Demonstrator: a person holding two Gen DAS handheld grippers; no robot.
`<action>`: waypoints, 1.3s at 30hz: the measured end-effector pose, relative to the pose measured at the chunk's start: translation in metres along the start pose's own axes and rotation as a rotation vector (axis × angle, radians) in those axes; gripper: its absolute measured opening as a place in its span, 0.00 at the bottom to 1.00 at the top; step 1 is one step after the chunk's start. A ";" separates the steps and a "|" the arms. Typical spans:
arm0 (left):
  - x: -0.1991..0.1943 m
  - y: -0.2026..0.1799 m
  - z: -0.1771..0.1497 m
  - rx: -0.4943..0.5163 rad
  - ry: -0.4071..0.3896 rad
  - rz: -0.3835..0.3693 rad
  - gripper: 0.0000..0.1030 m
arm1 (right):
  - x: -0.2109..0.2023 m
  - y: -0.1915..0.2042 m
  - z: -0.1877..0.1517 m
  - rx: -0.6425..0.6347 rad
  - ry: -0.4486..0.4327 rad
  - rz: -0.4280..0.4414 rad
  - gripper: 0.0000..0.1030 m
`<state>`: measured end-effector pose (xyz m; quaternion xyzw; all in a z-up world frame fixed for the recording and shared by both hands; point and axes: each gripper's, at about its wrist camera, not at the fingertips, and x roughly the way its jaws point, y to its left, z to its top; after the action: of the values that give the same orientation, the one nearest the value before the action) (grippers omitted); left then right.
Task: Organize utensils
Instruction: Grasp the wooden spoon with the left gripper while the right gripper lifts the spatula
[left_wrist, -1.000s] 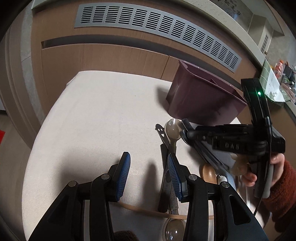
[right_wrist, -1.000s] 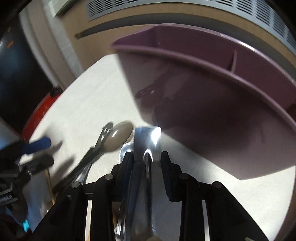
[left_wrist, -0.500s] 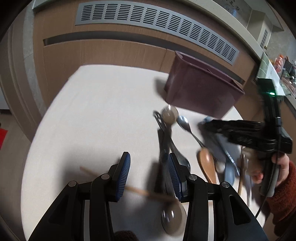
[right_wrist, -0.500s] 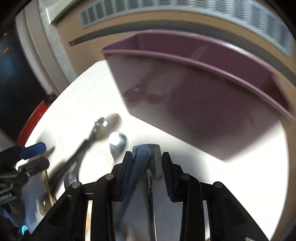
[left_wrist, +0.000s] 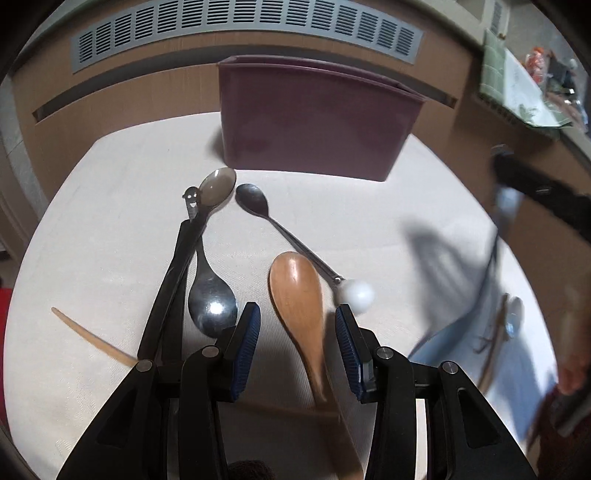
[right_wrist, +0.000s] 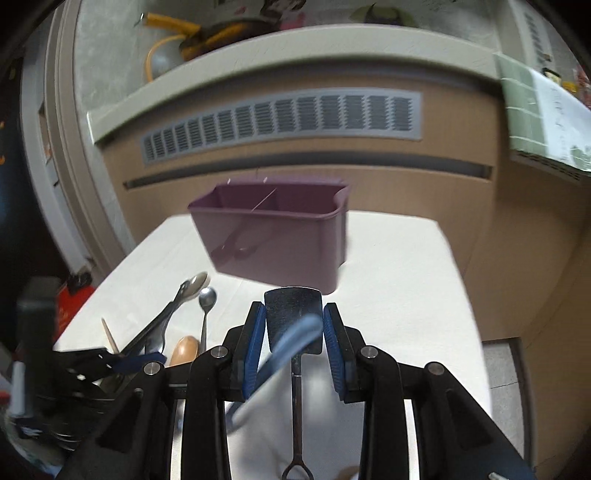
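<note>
The right tongs (right_wrist: 293, 330) are closed on two utensils at once: a flat metal spatula with a thin dark handle (right_wrist: 293, 317) and a pale blue plastic handle (right_wrist: 288, 347), blurred, so its type cannot be told; both are held clear of the cream cloth-covered tabletop (right_wrist: 399, 280). The maroon plastic divided caddy (right_wrist: 271, 236) stands at the far side of the tabletop, well ahead of the right tongs and showing no utensils inside.

The left tongs (left_wrist: 297, 349) are open and hold nothing; the brown wooden spoon (left_wrist: 297, 299) lies on the tabletop between their pads. Just beside it lie a small dark metal spoon with a white ball end (left_wrist: 258, 205), a larger steel spoon (left_wrist: 212, 299), a black-handled tool with a smiley cut-out (left_wrist: 177, 266) and a thin wooden stick (left_wrist: 92, 338).

Step in hand, as judged: transfer of the gripped pair to the caddy. The next move calls for carrying the right tongs above the caddy rim, aligning over one compartment, then releasing; gripping two items together risks one slipping.
</note>
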<state>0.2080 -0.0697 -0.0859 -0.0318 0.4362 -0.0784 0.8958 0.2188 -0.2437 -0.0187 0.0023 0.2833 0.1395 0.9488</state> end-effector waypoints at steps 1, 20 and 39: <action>0.001 -0.001 0.002 0.000 -0.003 0.014 0.42 | 0.002 0.003 0.002 0.000 -0.012 -0.006 0.28; -0.012 0.003 0.005 0.017 -0.054 0.021 0.29 | 0.030 -0.009 -0.011 -0.084 0.203 0.161 0.20; -0.070 0.051 0.008 -0.110 -0.188 -0.076 0.30 | 0.131 0.028 -0.008 -0.235 0.433 0.198 0.39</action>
<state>0.1776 -0.0078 -0.0327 -0.1049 0.3526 -0.0849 0.9260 0.3121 -0.1827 -0.0934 -0.1102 0.4600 0.2609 0.8416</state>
